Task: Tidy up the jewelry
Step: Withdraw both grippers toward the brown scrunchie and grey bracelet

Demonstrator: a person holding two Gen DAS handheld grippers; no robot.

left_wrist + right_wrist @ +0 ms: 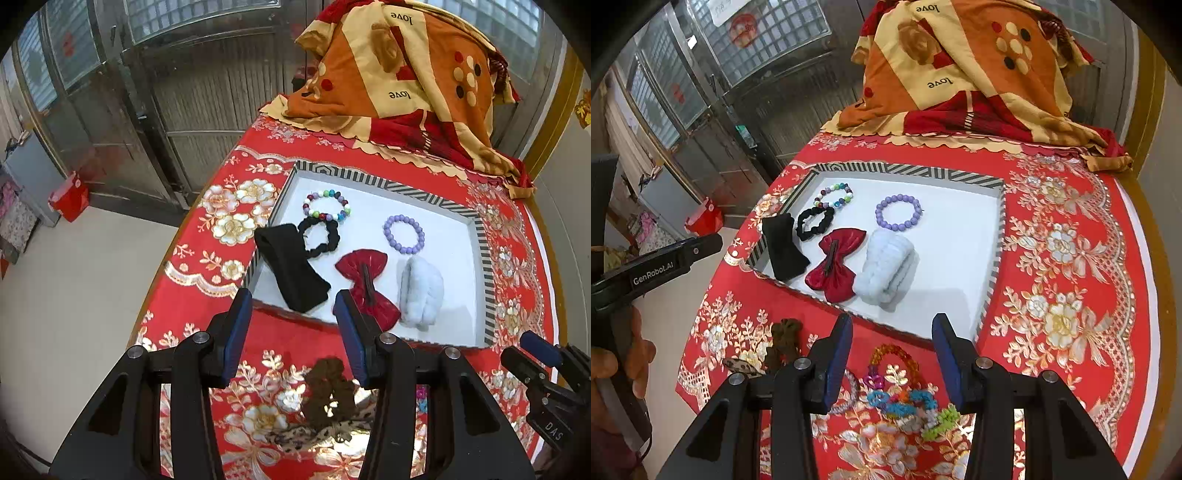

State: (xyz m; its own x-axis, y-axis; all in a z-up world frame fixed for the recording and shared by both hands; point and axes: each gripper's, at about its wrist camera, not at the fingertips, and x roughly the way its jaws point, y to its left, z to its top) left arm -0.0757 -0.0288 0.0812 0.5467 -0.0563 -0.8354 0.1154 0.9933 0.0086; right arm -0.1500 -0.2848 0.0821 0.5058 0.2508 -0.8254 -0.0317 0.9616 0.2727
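Both tongs hang apart and empty: the left gripper [291, 332] over a brown scrunchie [328, 395], the right gripper [892, 350] over a bright beaded tangle [901, 391]. Beyond them, the striped tray [908, 171] holds a red bow [836, 267] and a purple bracelet [898, 213].

place: home | signs — floral tablecloth [1071, 258], patterned quilt [960, 74], metal door [192, 110]
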